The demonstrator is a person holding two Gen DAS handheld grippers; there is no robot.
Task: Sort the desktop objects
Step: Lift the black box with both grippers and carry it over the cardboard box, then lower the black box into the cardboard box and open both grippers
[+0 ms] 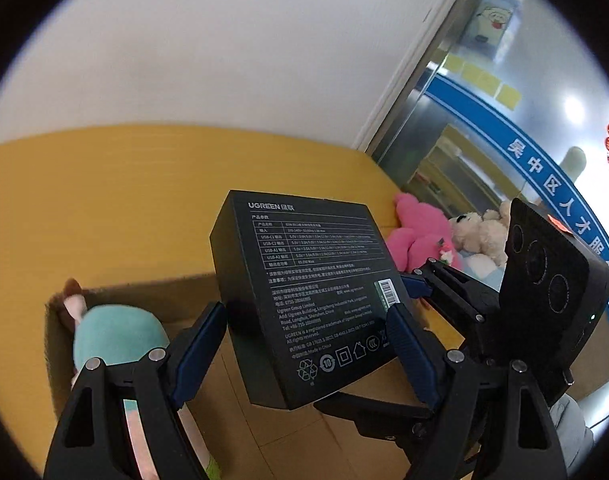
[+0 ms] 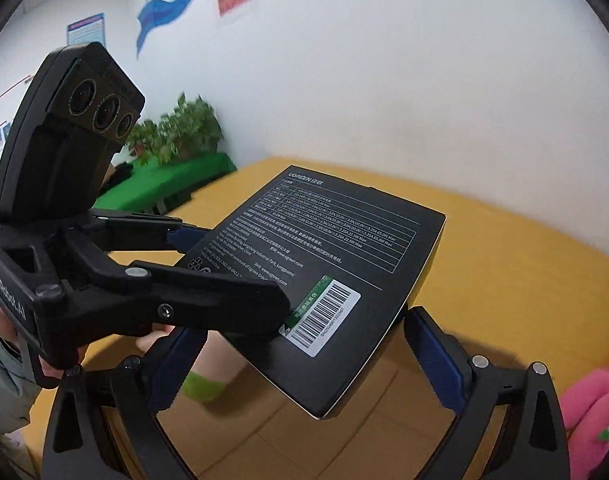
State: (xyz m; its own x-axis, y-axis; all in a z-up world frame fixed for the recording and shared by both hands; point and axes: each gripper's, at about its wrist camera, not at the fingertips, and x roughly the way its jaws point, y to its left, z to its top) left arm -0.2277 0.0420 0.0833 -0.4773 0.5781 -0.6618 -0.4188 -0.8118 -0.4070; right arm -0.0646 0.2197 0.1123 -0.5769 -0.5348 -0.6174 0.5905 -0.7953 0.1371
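Observation:
A black UGREEN box (image 1: 304,292) hangs in the air above an open cardboard box (image 1: 264,420). My left gripper (image 1: 304,344) has its blue pads on the box's two sides and is shut on it. In the right wrist view the black box (image 2: 328,280) lies between the spread fingers of my right gripper (image 2: 304,360), which is open and does not touch it. The left gripper (image 2: 232,268) reaches in from the left there, one finger over the box and one under it. The right gripper (image 1: 420,284) shows at the right of the left wrist view.
A teal and pink plush doll (image 1: 112,340) lies in the cardboard box at the left. A pink plush (image 1: 420,236) and a cream teddy bear (image 1: 480,236) lie at the yellow table's (image 1: 104,208) far right. A white wall stands behind, with plants (image 2: 176,132) on a green table.

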